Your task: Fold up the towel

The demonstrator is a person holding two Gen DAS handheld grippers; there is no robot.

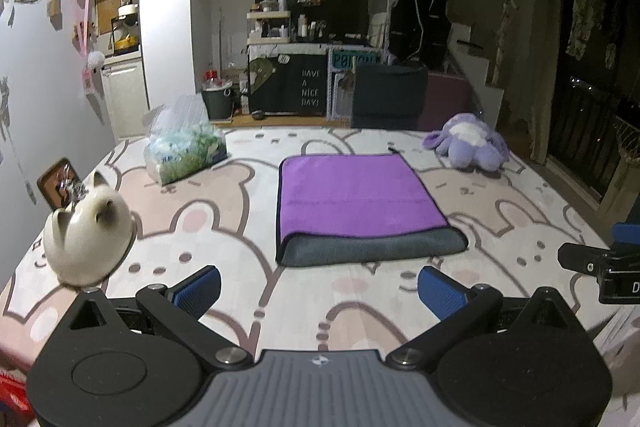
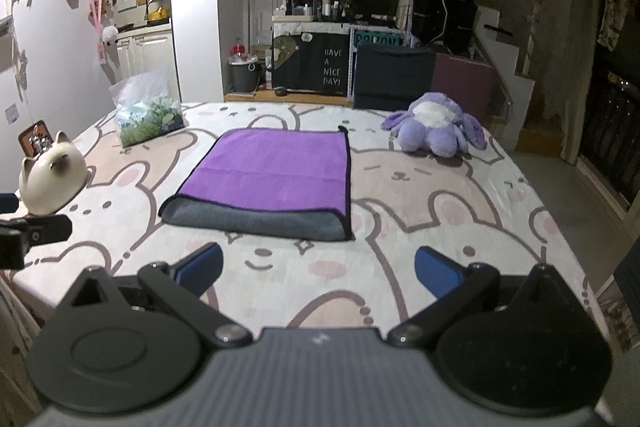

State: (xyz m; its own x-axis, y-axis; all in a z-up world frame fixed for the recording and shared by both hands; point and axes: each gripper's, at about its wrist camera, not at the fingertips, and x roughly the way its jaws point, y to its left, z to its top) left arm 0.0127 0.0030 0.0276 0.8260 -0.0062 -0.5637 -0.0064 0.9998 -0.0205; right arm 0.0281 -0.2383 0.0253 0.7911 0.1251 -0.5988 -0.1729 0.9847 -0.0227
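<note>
A purple towel point(image 1: 352, 199) with a grey underside lies folded flat on the bunny-print table cover, its grey rolled fold along the near edge. It also shows in the right wrist view point(image 2: 272, 175). My left gripper point(image 1: 319, 291) is open and empty, held above the table just short of the towel's near edge. My right gripper point(image 2: 318, 269) is open and empty, also just short of the near edge, to the towel's right. The right gripper's body shows at the right edge of the left wrist view point(image 1: 600, 267).
A white cat figurine point(image 1: 86, 235) stands at the near left, also seen in the right wrist view point(image 2: 50, 175). A plastic bag point(image 1: 184, 143) sits at the far left. A purple plush toy point(image 1: 472, 141) lies at the far right. The table edge point(image 2: 568, 227) drops off on the right.
</note>
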